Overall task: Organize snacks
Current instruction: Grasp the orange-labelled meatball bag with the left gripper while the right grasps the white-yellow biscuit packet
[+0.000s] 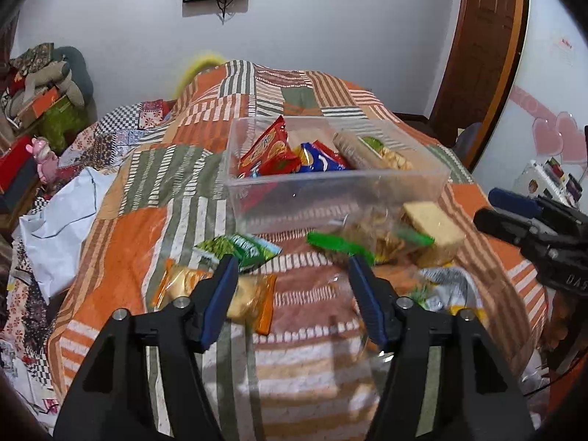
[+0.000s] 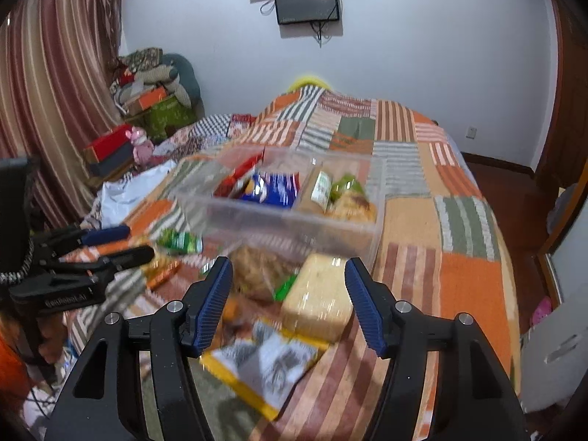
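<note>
A clear plastic box [image 1: 330,198] [image 2: 294,228] sits on the quilted bed and holds red, blue and biscuit packets. Loose snacks lie in front of it: a green packet [image 1: 239,250], an orange biscuit packet [image 1: 242,297], a clear bag of chips with a green seal [image 1: 367,235] [image 2: 257,268], a wrapped sponge cake [image 1: 437,231] [image 2: 316,297] and a yellow-edged grey packet [image 2: 264,364]. My left gripper [image 1: 292,268] is open and empty above the quilt, beside the orange packet. My right gripper [image 2: 288,275] is open and empty over the cake and chips.
The patchwork quilt [image 1: 183,169] covers the bed. A white plastic bag [image 1: 62,220] lies at the left edge. Boxes and clothes [image 1: 40,84] pile up by the wall on the left. A wooden door [image 1: 485,47] stands at the right.
</note>
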